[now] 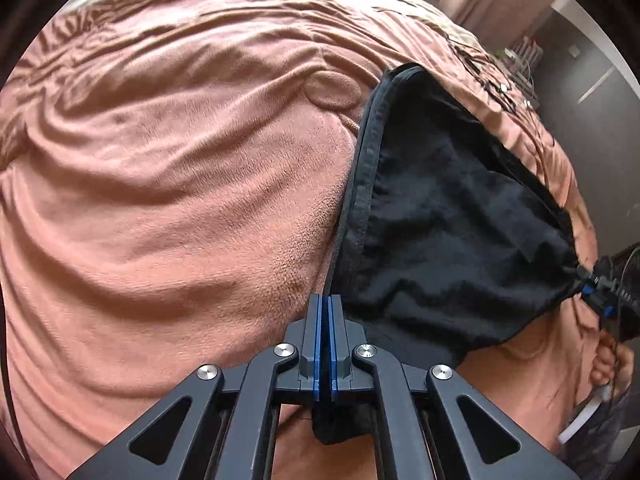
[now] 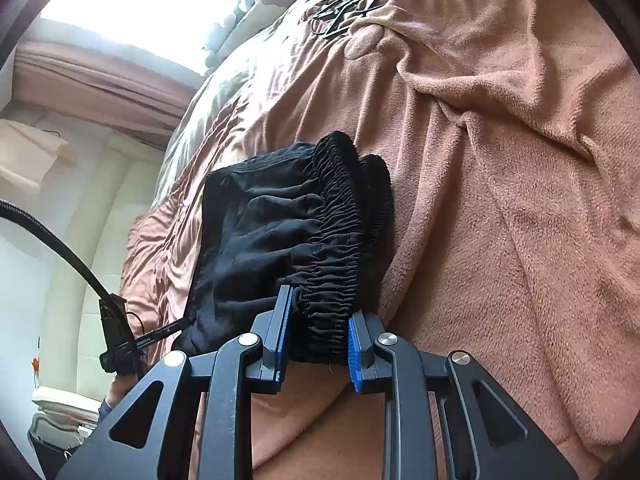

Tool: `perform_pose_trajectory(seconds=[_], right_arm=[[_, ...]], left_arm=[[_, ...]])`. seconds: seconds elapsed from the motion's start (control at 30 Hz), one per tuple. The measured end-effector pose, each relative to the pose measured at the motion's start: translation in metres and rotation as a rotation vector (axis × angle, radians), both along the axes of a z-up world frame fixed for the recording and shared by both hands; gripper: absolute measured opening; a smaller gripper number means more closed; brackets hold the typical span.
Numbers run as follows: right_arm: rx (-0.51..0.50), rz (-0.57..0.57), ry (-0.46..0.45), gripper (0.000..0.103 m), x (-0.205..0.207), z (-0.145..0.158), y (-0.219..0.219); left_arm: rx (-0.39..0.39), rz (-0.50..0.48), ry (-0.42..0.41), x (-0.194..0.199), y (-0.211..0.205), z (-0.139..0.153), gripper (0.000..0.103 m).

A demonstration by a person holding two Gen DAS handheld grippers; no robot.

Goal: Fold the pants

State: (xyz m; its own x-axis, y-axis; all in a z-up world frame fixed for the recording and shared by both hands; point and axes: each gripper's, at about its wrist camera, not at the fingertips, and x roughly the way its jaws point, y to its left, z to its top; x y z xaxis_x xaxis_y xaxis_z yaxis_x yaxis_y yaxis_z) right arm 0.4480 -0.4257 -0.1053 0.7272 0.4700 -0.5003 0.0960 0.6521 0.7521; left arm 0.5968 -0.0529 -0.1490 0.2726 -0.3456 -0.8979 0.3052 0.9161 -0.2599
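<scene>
The black pants (image 1: 452, 216) are held up off the pink fleece blanket (image 1: 160, 200), stretched between the two grippers with their far end resting on the bedding. From the right wrist view, the gathered elastic waistband (image 2: 336, 232) is seen bunched in several layers, and a thick wad of it is clamped between the blue pads of the right gripper (image 2: 318, 332), the jaws kept narrowly apart by the cloth. In the left wrist view, the left gripper (image 1: 328, 312) is pressed fully together, and only a thin edge of dark fabric, seemingly the seam side of the garment, is pinched at its very tip, with a small tuft poking out underneath.

That slim bite is judged the weak spot: should the cloth be pulled taut, the edge could be drawn out of the left jaws and the whole side dropped in a heap. On the right, the elastic wad could be shed layer by layer, so that the fold would come out skewed. The rumpled blanket could also be caught and dragged along when the pants are laid down. Further back, a dark tangle of small items (image 2: 348, 4) is left on the bedding, well apart.
</scene>
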Motion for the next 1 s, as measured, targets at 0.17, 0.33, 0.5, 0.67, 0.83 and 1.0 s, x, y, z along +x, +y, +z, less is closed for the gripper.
perform_pose_trajectory(seconds=[0.17, 0.33, 0.5, 0.67, 0.83, 1.0], right_arm=[[0.001, -0.018, 0.007, 0.021, 0.0, -0.004, -0.005], [-0.019, -0.021, -0.011, 0.021, -0.002, 0.001, -0.01], [-0.012, -0.016, 0.0, 0.021, -0.002, -0.004, -0.011], [-0.015, -0.015, 0.004, 0.021, -0.003, -0.003, -0.011], [-0.021, -0.018, 0.014, 0.021, -0.002, -0.004, -0.011], [-0.022, -0.017, 0.02, 0.021, -0.001, -0.004, -0.01]], left_arm=[[0.005, 0.043, 0.065, 0.004, 0.001, -0.012, 0.017], [-0.078, 0.063, 0.063, 0.001, 0.009, -0.017, 0.066], [-0.165, 0.048, 0.089, 0.003, 0.006, -0.024, 0.066], [-0.218, 0.087, 0.064, 0.006, 0.013, -0.02, 0.066], [-0.33, 0.093, 0.076, 0.006, 0.021, -0.018, 0.066], [-0.238, 0.051, 0.11, 0.005, 0.005, -0.028, 0.066]])
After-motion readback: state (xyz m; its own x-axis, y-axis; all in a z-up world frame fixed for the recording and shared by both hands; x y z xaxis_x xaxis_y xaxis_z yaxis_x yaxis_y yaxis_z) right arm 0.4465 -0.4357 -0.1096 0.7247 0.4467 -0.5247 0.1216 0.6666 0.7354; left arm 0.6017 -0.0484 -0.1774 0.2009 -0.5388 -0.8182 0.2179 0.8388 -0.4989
